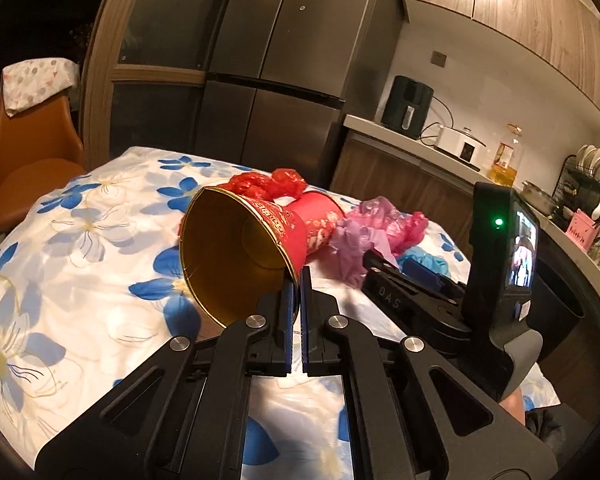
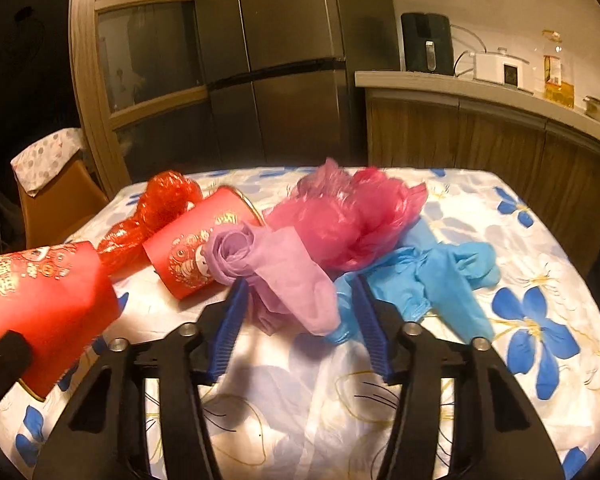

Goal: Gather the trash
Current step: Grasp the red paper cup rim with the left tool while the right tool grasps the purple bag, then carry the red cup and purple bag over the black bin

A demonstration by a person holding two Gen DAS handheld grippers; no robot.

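Two red paper cups are showing in the left wrist view: the left gripper (image 1: 296, 280) is pinching the rim of the near red cup (image 1: 236, 252) between its pressed-together blue pads, the gold-lined mouth gaping toward the lens at frame centre with nothing inside it. Behind it the second red cup (image 1: 320, 216) is lying on its side, red mesh wrap (image 1: 272, 182) bunching at its far side, and a lilac bag (image 1: 354, 246) and pink bag (image 1: 396, 220) are piling to its right. The floral tablecloth (image 1: 80, 240) is lying bare across the left half of the frame. In the right wrist view, the right gripper (image 2: 300, 296) is standing spread, its blue fingers straddling the lilac bag (image 2: 276, 268), which is touching the lying second cup (image 2: 188, 252). The pink bag (image 2: 352, 220) is sitting behind, blue gloves (image 2: 432, 276) sprawling right of centre. The held cup (image 2: 48, 304) is hanging at the left edge. Open tablecloth (image 2: 540, 320) is stretching toward the lower right.
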